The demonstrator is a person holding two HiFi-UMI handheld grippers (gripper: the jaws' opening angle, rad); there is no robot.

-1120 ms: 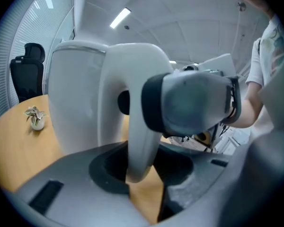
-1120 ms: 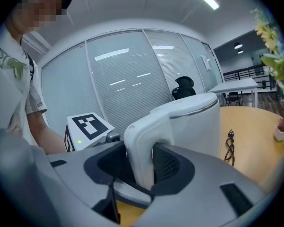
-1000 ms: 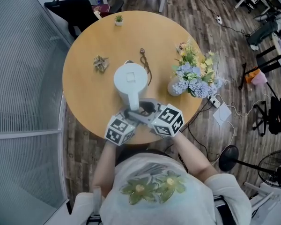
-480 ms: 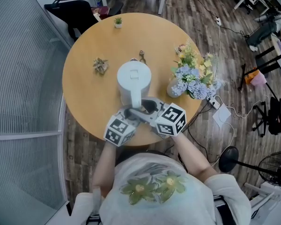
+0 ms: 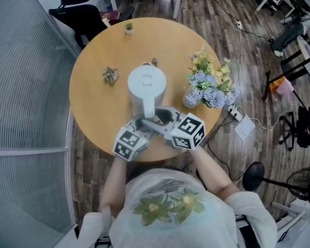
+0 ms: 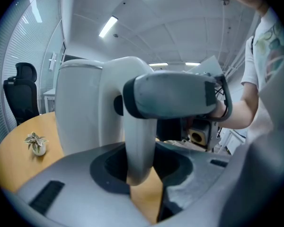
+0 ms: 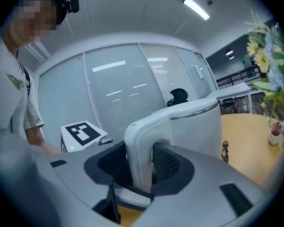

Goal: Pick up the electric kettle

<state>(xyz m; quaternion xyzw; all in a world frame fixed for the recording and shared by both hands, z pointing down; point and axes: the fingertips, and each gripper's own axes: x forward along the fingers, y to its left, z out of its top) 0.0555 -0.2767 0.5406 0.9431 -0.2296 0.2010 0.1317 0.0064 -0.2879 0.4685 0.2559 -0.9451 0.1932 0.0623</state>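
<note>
Gripping: our left gripper (image 5: pixel 142 124) and right gripper (image 5: pixel 163 119) clamp the kettle (image 5: pixel 146 82) by its handle (image 5: pixel 149 111).
Markers (image 5: pixel 130 143): black-and-white squares.
Table (image 5: pixel 93 105): round, wooden; flowers (image 5: pixel 209 84).
Floor (image 5: pixel 206 9): wood planks.

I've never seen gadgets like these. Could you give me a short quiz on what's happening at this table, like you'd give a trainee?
1. Pick one: the left gripper and the right gripper are both closed on A) a cup, B) the handle of the electric kettle, C) a plate.
2. True or false: in the head view, the bouquet stands left of the electric kettle.
3. Fill in: the wooden table has a ___ top.
Key: 1 B. 2 False: it stands right of the electric kettle. 3 round.
</note>
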